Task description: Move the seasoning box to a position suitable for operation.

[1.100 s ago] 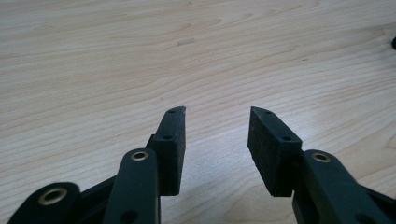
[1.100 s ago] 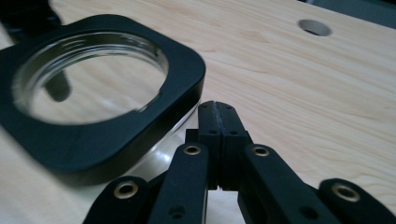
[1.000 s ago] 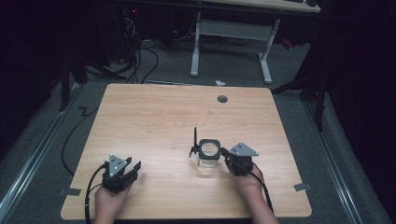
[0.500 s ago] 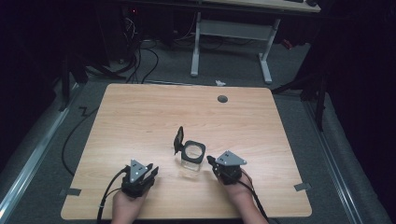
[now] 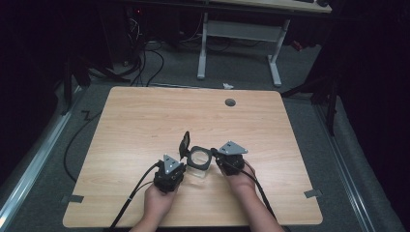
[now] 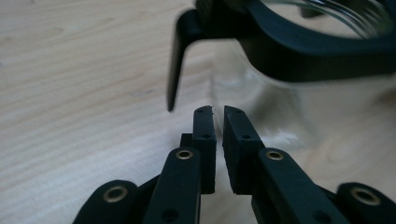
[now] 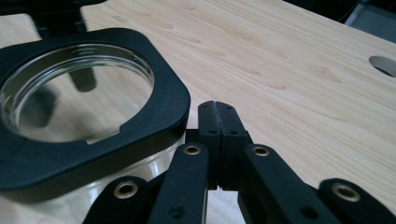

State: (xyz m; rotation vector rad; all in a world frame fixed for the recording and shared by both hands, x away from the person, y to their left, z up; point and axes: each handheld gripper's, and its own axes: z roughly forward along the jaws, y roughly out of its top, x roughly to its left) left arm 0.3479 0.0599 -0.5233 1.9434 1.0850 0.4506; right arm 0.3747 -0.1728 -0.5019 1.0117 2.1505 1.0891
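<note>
A clear glass jar [image 5: 199, 159] with a black square collar [image 7: 163, 116] stands on the wooden table [image 5: 145, 121] near its front. Its black flip lid [image 5: 184, 143] is hinged up at the left. My left gripper [image 5: 181, 165] is close to the jar's left side, below the raised lid [image 6: 177, 60]. In the left gripper view its jaws [image 6: 218, 112] have just been closing. Only a narrow slit is left between them, with nothing in it. My right gripper [image 5: 215, 157] sits against the jar's right side. It is shut [image 7: 215, 106], its tips beside the collar and not around it.
A round cable hole [image 5: 230, 102] lies near the table's far edge. Behind the table stand white desk legs [image 5: 203, 48], with cables on the dark floor. Bare wood stretches to the left, the right and beyond the jar.
My left hand has slid right, up to the jar. The jar and my right gripper have shifted a little to the left. The lid has turned to lean left.
</note>
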